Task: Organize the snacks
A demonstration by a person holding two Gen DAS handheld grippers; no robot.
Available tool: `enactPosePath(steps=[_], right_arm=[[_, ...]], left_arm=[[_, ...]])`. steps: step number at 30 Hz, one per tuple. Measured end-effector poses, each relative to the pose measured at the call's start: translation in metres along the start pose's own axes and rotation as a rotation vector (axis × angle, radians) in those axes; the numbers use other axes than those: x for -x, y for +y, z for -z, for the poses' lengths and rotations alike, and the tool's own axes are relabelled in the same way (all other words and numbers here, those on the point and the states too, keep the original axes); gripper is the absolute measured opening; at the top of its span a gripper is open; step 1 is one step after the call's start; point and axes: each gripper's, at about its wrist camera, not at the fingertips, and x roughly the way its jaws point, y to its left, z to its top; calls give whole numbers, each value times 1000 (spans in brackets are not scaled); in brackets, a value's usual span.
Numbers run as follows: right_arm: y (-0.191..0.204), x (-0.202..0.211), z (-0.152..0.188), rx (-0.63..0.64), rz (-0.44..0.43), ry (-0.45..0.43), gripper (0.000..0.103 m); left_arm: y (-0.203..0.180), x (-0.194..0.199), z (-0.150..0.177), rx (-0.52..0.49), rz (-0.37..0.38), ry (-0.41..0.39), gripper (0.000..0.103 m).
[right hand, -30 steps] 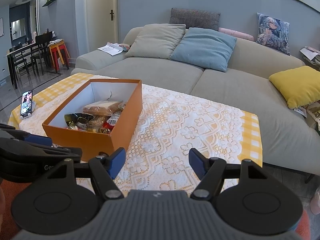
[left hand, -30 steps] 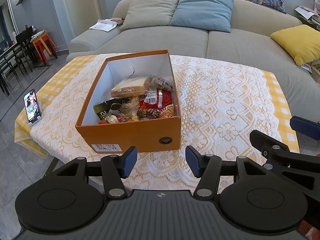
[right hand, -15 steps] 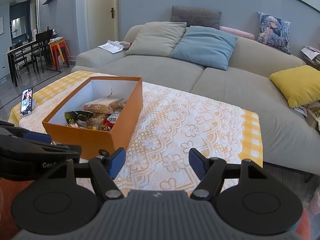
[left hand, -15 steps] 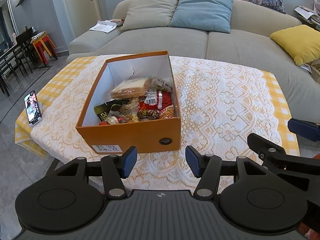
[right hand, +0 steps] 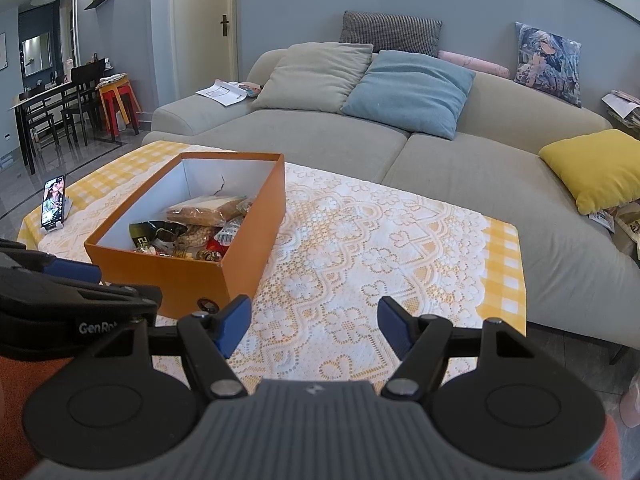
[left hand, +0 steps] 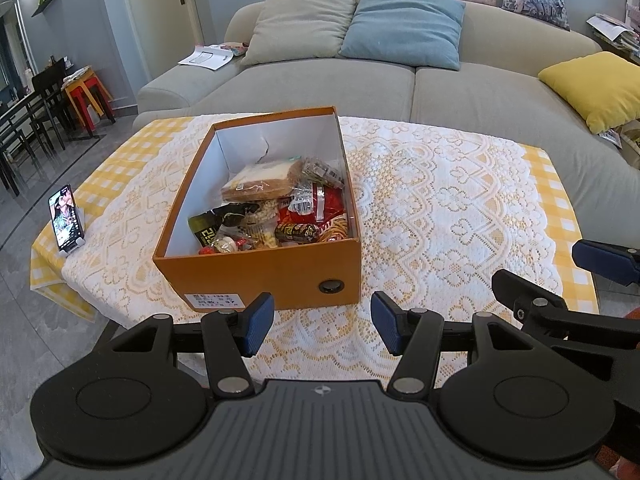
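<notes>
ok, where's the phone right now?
The phone stands propped at the table's far-left edge in both views, left of the orange box, apart from it.

The left gripper (left hand: 322,326) is level, its two blue-padded fingers (left hand: 258,322) spread wide apart with nothing between them. The right gripper (right hand: 314,326) is likewise level, its blue pads (right hand: 394,326) parted and holding nothing. The two sit side by side, near each other: the right gripper's fingers show at the right edge of the left wrist view, and the left gripper's body at the left edge of the right wrist view.
</notes>
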Motion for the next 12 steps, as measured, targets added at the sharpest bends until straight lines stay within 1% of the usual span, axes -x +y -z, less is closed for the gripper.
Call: enactPosePath(steps=[12], right_arm=[[-1,-1,0,-2,-4,8,68]], left_arm=[[0,1,-1,-1,-3,-2,66]])
